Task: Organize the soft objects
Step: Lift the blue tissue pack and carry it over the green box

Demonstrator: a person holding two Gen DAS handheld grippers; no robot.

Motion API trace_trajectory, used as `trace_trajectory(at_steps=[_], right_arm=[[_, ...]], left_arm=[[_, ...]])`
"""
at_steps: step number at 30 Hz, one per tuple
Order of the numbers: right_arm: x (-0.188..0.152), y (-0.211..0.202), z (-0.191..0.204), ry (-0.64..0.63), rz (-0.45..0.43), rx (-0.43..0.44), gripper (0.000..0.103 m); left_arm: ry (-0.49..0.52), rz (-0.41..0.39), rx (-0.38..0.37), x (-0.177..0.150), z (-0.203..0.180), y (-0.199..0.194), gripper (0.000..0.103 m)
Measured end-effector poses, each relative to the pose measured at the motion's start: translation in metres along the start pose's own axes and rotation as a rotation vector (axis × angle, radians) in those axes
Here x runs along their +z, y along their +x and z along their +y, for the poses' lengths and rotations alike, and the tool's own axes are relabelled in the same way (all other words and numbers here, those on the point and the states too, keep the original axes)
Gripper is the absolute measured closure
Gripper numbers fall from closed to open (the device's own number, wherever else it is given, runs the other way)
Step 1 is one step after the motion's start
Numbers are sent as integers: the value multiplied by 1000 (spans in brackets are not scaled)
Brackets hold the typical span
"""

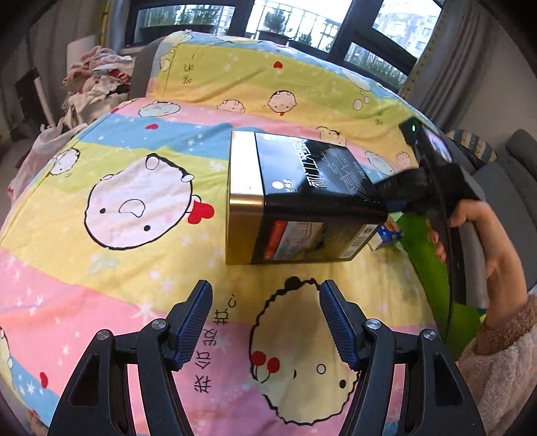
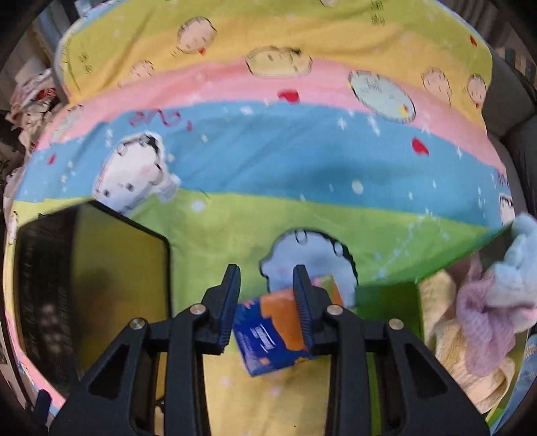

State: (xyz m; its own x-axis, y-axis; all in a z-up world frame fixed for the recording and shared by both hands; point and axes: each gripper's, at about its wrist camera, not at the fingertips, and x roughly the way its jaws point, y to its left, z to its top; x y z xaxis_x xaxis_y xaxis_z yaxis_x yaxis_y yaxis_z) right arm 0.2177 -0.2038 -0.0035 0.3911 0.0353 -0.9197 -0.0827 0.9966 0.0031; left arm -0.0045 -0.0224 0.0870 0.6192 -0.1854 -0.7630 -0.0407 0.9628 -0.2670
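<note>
Cartoon-printed bedding in yellow, pink, blue and green stripes covers the whole work surface, with tall dark-framed windows behind it and a heap of pale laundry off the far left edge.

Lying on its side in the middle of the bedding is a black and gold tin (its printed lettering faces up). From the left wrist view, the left gripper hangs over bare bedding just short of the tin, its blue-padded jaws standing wide apart with nothing between them.

To the right of the tin, a hand in a fuzzy pink sleeve holds the right gripper, which points steeply down at the bedding. Its jaws stand narrow, and a small blue and orange box lies beneath and between them; the motion blur leaves me unable to tell whether the pads actually press on it.

The soft things sit at the right edge of the right wrist view: a cream fleece cloth, a lilac knit cloth draped over it, and a pale blue fluffy cloth above, all beside a green box.
</note>
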Motion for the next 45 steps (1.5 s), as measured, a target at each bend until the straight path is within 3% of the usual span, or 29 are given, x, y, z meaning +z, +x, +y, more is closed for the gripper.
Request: trace_trajectory(at_steps=[10,16,18,21,24,30,38,39,42,45], right_arm=[[-60,-24,6,-29,-30,32,71],[-35,-27,3,4,-84,25,71],[-24,-12,8,-5,-50,40,75],[-21,8,16,-44,-1,-20,81],[-31,14,7,4,49,33,80],[-94,-11,-8,74,34,114,80],[-188,-48,-14,190,-62,240,77],[-195,-58,-17,217,-99,248,70],[-210,-80,-23,292,-208,254,24],[-219,-93,-21,284,-256,269,24]], left_arm=[[16,25,-56,-8,-8,-4,36],[21,7,-72,-13,-10,-16,36],[25,-1,-56,-13,-10,-17,36],[31,-4,-50,-12,-9,-17,36],[32,7,-61,-12,-7,-14,36],[36,29,-86,-16,-10,-11,36],[76,70,-165,-30,-32,-7,36],[78,74,-176,-31,-35,-7,36],[87,94,-223,-35,-47,-2,36],[89,109,-280,-37,-55,3,36]])
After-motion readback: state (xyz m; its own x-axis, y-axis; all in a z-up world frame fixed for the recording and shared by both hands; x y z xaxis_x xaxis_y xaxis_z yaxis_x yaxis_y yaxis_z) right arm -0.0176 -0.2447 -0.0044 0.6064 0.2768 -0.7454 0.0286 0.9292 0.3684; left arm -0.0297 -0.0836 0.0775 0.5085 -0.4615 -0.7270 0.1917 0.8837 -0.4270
